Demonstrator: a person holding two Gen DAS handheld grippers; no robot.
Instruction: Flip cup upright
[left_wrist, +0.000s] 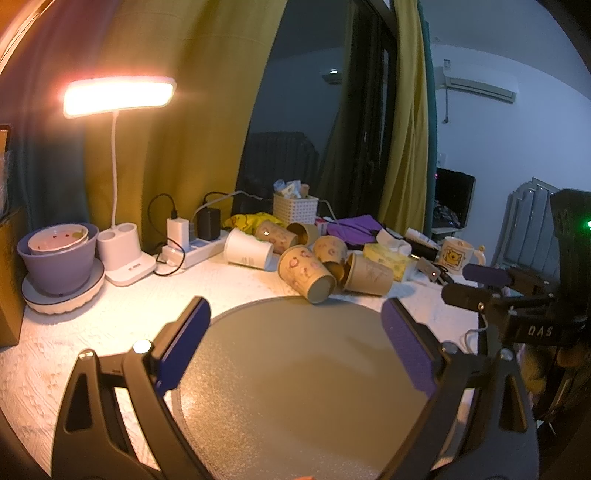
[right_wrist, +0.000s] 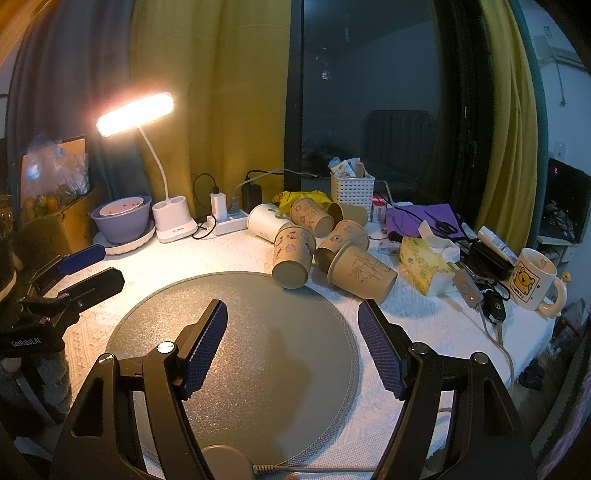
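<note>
Both claws hang spread apart and empty: the left claw and right claw over the round grey mat. At 12 o'clock, a brown patterned paper cup lies tipped, base touching the mat's edge on the white-clothed bench.

We hold our left gripper low, fingers spread wide. Our right gripper is likewise spread, gripping nothing.

Black-framed gripper, blue ribbed pads, silver screws.
</note>
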